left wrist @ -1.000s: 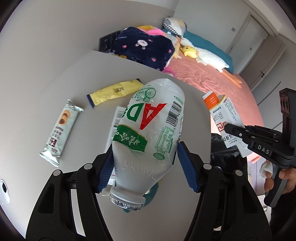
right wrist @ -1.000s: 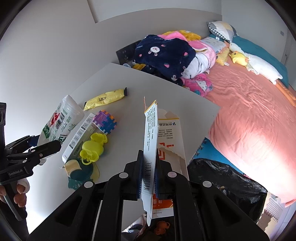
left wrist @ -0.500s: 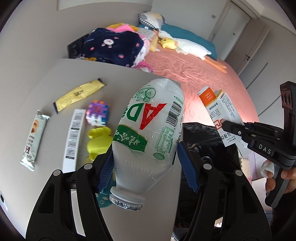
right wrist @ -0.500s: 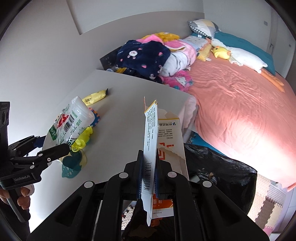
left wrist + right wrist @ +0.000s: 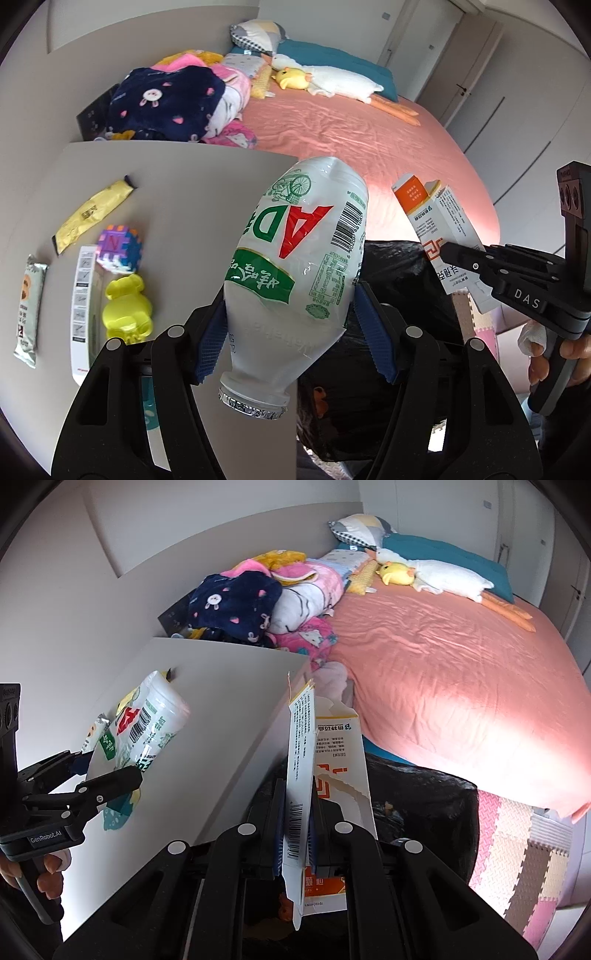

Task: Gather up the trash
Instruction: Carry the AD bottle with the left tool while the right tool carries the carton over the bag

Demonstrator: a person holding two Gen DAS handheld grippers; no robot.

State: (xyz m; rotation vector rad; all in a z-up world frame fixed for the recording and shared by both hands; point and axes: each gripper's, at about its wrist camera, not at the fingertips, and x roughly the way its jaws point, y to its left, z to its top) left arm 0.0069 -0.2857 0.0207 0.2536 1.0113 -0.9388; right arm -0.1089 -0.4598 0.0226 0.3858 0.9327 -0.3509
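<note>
The empty bottle (image 5: pixel 295 273) is clamped in the left hand-held gripper (image 5: pixel 291 325), the torn carton (image 5: pixel 325 775) pinched in the right hand-held gripper (image 5: pixel 299 830). Both are best centred over the black bag (image 5: pixel 417 812) beside the desk (image 5: pixel 184 192) before release.

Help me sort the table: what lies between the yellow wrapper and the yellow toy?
A purple puzzle cube lies between the yellow wrapper and the yellow toy, in the left wrist view.
</note>
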